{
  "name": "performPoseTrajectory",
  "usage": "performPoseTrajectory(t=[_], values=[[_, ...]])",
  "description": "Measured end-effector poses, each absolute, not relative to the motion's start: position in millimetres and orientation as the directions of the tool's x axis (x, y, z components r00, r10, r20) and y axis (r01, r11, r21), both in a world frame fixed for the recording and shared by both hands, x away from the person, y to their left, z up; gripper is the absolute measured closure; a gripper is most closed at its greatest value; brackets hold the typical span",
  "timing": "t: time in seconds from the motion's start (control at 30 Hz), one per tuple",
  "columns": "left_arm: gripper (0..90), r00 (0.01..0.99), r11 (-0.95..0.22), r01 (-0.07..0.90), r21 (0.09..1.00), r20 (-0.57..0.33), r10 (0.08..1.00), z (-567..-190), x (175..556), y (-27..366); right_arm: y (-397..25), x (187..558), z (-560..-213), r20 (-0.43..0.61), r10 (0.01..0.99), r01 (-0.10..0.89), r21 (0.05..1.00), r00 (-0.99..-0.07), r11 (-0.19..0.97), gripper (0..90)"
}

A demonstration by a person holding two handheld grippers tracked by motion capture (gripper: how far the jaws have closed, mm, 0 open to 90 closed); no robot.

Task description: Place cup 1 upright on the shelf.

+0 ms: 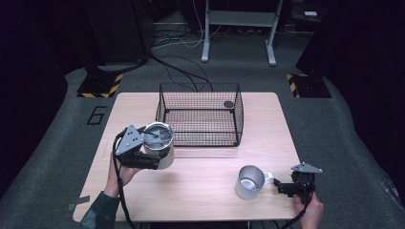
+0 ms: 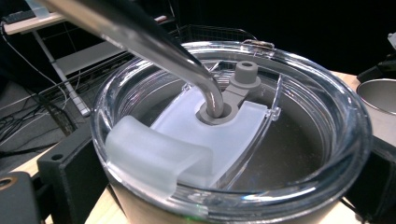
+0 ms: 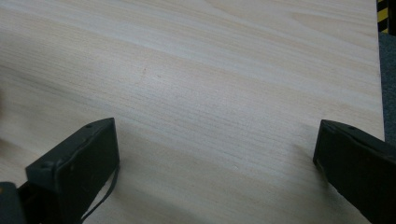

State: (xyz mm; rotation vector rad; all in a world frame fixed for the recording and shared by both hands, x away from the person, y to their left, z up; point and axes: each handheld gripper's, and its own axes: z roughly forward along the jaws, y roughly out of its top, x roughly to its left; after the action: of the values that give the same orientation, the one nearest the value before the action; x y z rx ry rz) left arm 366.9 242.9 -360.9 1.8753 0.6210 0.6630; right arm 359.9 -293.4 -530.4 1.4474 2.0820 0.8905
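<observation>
A steel tumbler (image 1: 160,143) with a clear lid (image 2: 233,140) and a bent metal straw (image 2: 154,42) is near the table's left side, just in front of the basket. My left gripper (image 1: 143,160) is shut on the tumbler's body, and its black fingers (image 2: 70,172) press on both sides below the lid. An open steel mug (image 1: 249,182) stands at the front right, its handle pointing right. My right gripper (image 1: 293,184) sits just right of that handle. In the right gripper view it (image 3: 215,140) is open, with bare wood between the jaws.
A black wire basket (image 1: 200,114) stands at the back middle of the wooden table (image 1: 215,162); a small dark disc (image 1: 229,104) lies in its far right corner. The mug's rim (image 2: 378,93) appears at the right of the left gripper view.
</observation>
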Motion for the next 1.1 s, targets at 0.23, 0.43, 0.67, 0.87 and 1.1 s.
performPoseTrajectory(t=[0.23,0.43,0.67,0.87,1.1], values=[[4.0,0.727,-0.367,0.112,0.924,0.176,0.664,-356,373,234,-293,360,-530,-0.001,0.937,0.647,0.724,-0.348,0.241,0.0],[4.0,0.734,-0.367,0.102,0.925,0.179,0.655,-350,381,226,-293,360,-530,0.0,0.938,0.647,0.724,-0.347,0.239,0.0],[4.0,0.737,-0.37,0.091,0.924,0.187,0.649,-343,390,217,-293,360,-530,0.001,0.938,0.647,0.724,-0.346,0.238,0.0],[4.0,0.733,-0.373,0.082,0.924,0.197,0.651,-338,397,210,-293,360,-530,-0.001,0.938,0.647,0.724,-0.348,0.241,0.0],[4.0,0.729,-0.364,0.086,0.927,0.19,0.657,-334,405,203,-293,360,-530,-0.002,0.937,0.647,0.724,-0.348,0.241,0.0]])
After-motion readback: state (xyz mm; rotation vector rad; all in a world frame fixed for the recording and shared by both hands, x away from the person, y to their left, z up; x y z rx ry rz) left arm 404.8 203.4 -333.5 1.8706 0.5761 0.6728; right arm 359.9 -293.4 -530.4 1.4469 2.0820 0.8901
